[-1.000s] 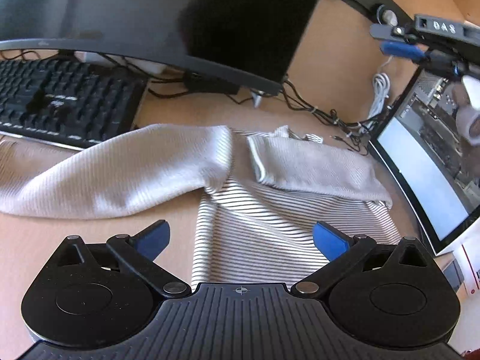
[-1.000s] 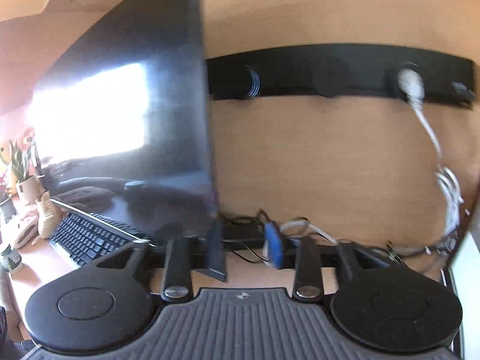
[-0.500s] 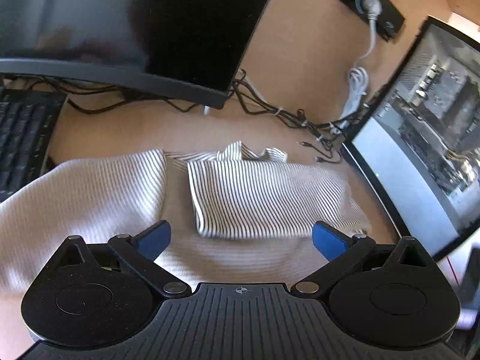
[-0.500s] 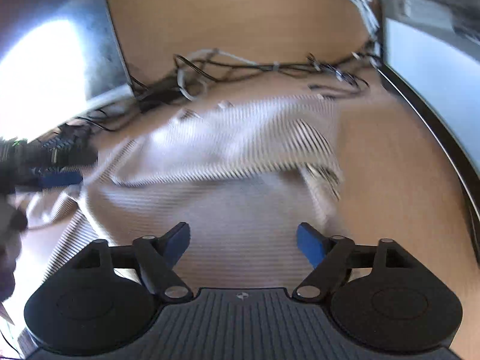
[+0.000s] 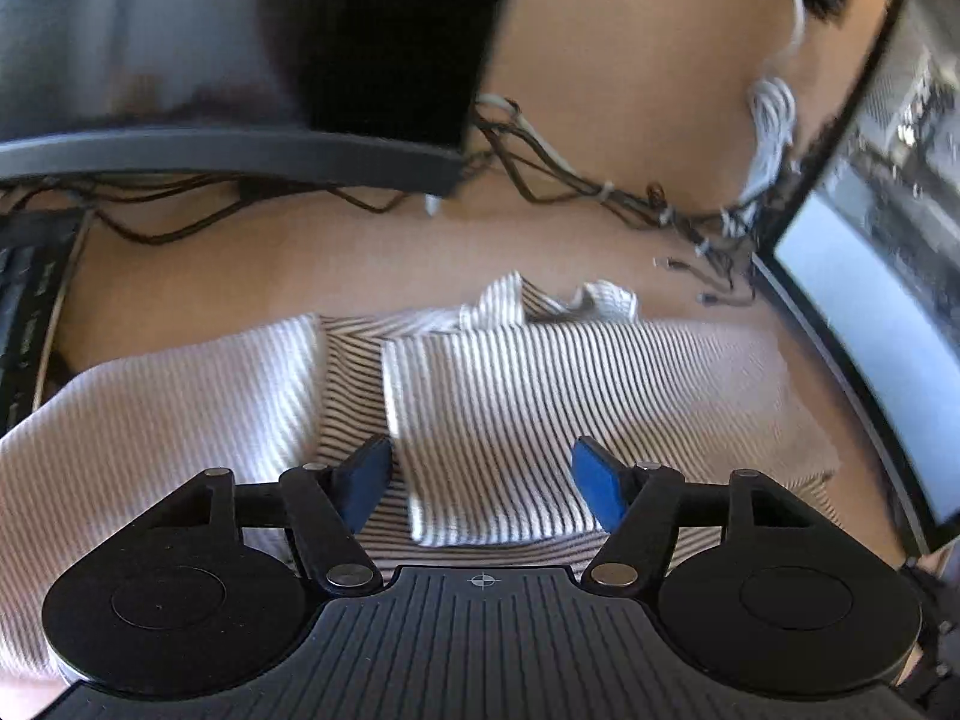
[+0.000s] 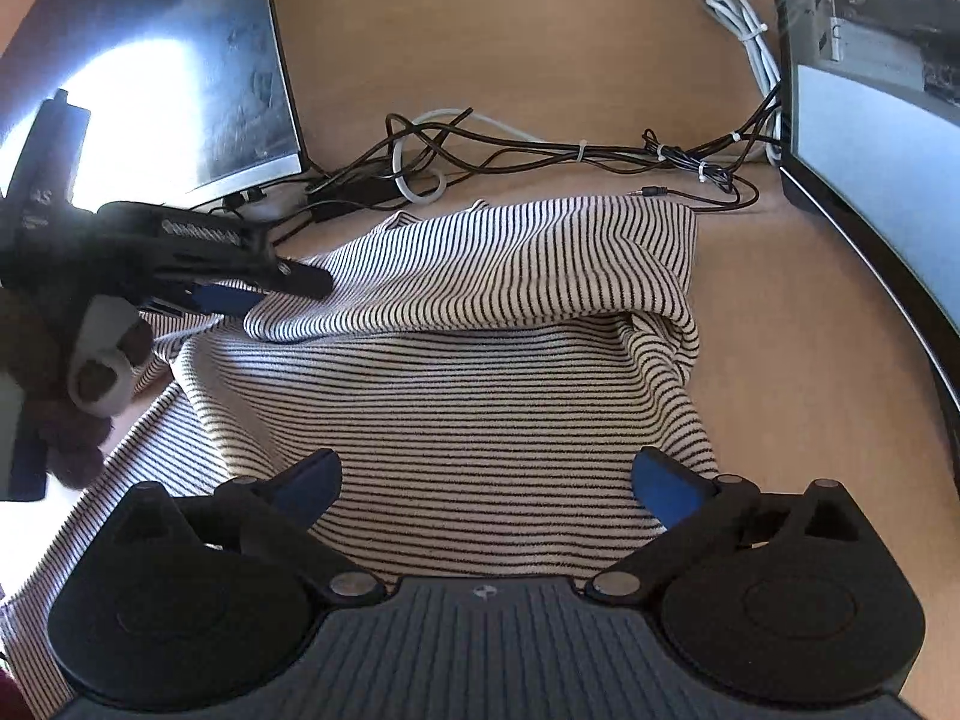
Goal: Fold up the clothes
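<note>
A black-and-white striped shirt (image 6: 480, 408) lies on the wooden desk (image 6: 780, 324), with its right sleeve (image 6: 510, 264) folded across the chest. My left gripper (image 5: 483, 486) hovers low over that sleeve's cuff end (image 5: 480, 420). Its jaws are closing with the cuff between the blue pads (image 5: 366, 477), which are not pressing on it. The right wrist view shows the left gripper (image 6: 246, 294) at the cuff, held by a hand. My right gripper (image 6: 486, 486) stands over the shirt's body; its jaws are opening wide and grip nothing.
A dark curved monitor (image 5: 240, 60) stands behind the shirt and a lit monitor (image 5: 870, 300) at the right. Tangled cables (image 6: 540, 150) run along the desk's back. A black keyboard (image 5: 30, 312) lies at the left edge.
The right gripper came down from facing the wall to just above the shirt, and its jaws widened. The left gripper moved right across the shirt to the folded sleeve, and its jaws narrowed.
</note>
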Tool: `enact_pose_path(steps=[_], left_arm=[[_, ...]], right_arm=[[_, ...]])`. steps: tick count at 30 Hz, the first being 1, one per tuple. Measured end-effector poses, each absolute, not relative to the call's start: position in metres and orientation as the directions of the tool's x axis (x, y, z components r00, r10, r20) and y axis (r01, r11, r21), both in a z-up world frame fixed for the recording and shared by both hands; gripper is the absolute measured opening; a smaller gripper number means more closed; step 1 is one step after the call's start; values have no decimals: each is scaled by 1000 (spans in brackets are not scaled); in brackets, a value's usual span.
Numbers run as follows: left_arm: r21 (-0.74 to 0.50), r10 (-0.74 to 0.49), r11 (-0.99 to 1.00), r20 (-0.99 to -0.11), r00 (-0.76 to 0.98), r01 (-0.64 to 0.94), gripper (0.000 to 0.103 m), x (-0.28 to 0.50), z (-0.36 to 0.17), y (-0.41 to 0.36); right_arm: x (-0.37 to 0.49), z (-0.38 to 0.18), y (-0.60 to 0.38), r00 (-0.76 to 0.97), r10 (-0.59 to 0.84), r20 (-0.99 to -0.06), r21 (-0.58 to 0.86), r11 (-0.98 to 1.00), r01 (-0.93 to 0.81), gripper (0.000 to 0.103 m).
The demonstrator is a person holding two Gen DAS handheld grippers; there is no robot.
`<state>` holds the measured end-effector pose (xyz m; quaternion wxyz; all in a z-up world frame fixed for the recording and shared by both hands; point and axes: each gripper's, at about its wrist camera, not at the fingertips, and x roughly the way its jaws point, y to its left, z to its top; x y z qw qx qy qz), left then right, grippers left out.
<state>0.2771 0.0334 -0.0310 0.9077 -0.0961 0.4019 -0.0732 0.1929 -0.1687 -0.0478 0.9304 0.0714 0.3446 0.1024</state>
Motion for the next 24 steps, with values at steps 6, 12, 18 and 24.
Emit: enact_pose_path(steps=[6, 12, 18, 24], left_arm=[[-230, -177, 973, -721, 670, 9, 69, 279, -35, 28], [-194, -144, 981, -688, 711, 12, 17, 276, -23, 27], [-173, -92, 985, -596, 798, -16, 7, 266, 9, 43], [-140, -35, 987, -680, 732, -83, 6, 268, -20, 62]], right_arm=[[193, -48, -174, 746, 262, -612, 239, 961, -141, 103], [191, -48, -178, 750, 280, -599, 271, 952, -140, 103], [191, -49, -179, 749, 282, -599, 271, 952, -142, 103], [192, -50, -176, 744, 272, -610, 250, 957, -146, 103]])
